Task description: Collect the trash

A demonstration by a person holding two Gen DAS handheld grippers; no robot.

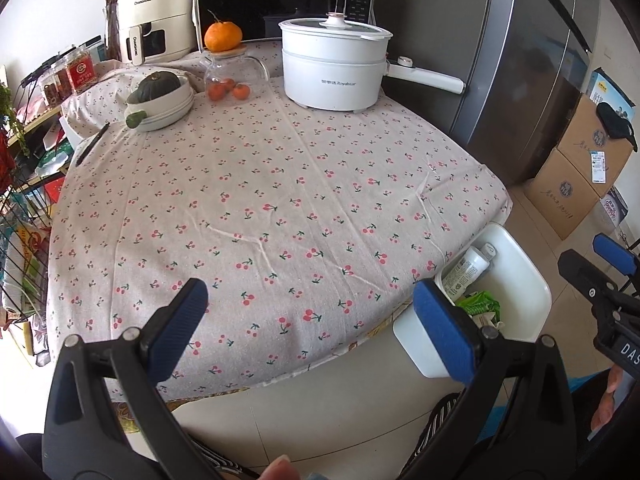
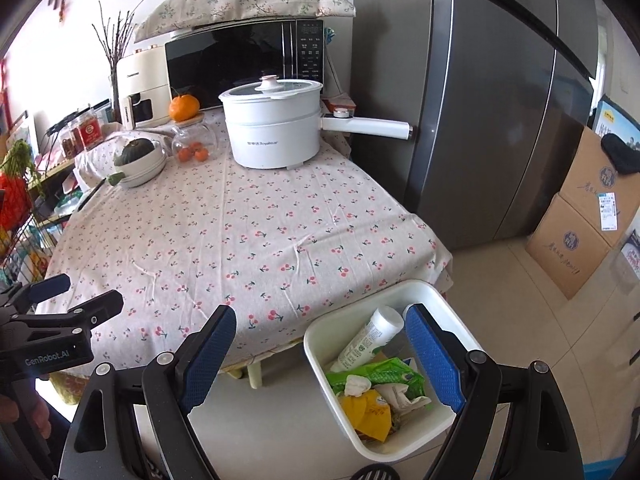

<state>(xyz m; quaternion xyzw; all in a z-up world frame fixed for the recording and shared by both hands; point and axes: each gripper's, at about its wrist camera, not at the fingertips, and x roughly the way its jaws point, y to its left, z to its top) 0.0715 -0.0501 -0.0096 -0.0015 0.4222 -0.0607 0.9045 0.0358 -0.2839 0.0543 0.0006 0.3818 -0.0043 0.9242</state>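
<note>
Fingers of both grippers stand spread wide with nothing between the blue pads. Left gripper (image 1: 310, 328) hangs over the near edge of the cherry-print tablecloth (image 1: 256, 184), its right finger (image 1: 442, 332) overlapping the near rim of the white bin (image 1: 528, 280). Right gripper (image 2: 318, 354) is released above the floor between the table edge and the bin (image 2: 320, 344), its right finger (image 2: 434, 354) lying across the bin's opening.

Bin: stands on the pale tiled floor just beside the table's near right corner. Inside lie a white tube (image 2: 370, 338) leaning against the far wall, a green wrapper (image 2: 380, 376), a yellow wrapper (image 2: 370, 412) and crumpled paper (image 2: 400, 394), heaped together and touching.

Middle distance: the open stretch of tablecloth carries nothing; a dark pen (image 1: 93, 143) lies at its left edge.

Far side of the table, left to right: a stack of pale bowls (image 1: 168, 110) holding a dark green squash (image 1: 154, 86); a glass jar (image 1: 228, 76) with small oranges inside and a larger orange (image 1: 223, 36) on its lid; a white electric pot (image 2: 272, 124) with lid, its handle pointing right.

Background: a cream appliance (image 2: 142, 96), a black microwave (image 2: 240, 60) under a floral cloth, a grey refrigerator (image 2: 480, 112) and stacked cardboard boxes (image 2: 580, 232) at right.
</note>
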